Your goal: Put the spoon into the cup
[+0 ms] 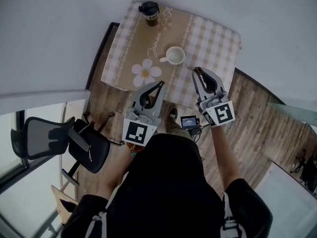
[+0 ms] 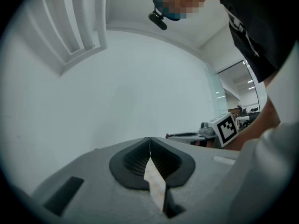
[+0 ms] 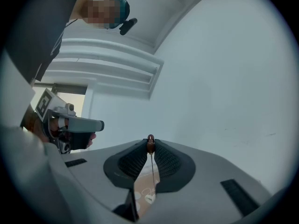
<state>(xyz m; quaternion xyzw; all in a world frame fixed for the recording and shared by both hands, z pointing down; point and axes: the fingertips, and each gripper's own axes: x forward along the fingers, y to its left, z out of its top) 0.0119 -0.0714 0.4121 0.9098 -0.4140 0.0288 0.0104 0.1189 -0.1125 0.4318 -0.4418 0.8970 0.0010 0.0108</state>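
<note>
Right gripper view shows the right gripper (image 3: 150, 148) with its jaws pressed together on the spoon (image 3: 150, 143). The spoon's brown end pokes out at the jaw tips, and a thin shaft runs back between the pads. Head view puts the white cup (image 1: 175, 56) on the checked tablecloth (image 1: 213, 43), just ahead of that gripper's tips, a little to its left and apart from it. The left gripper (image 2: 150, 141) has its jaws closed on nothing; it sits beside the right one and farther back from the cup. A dark lidded tumbler (image 1: 149, 13) stands well beyond both tools. A small white shape seen through the gap under the right jaws may be the cup.
</note>
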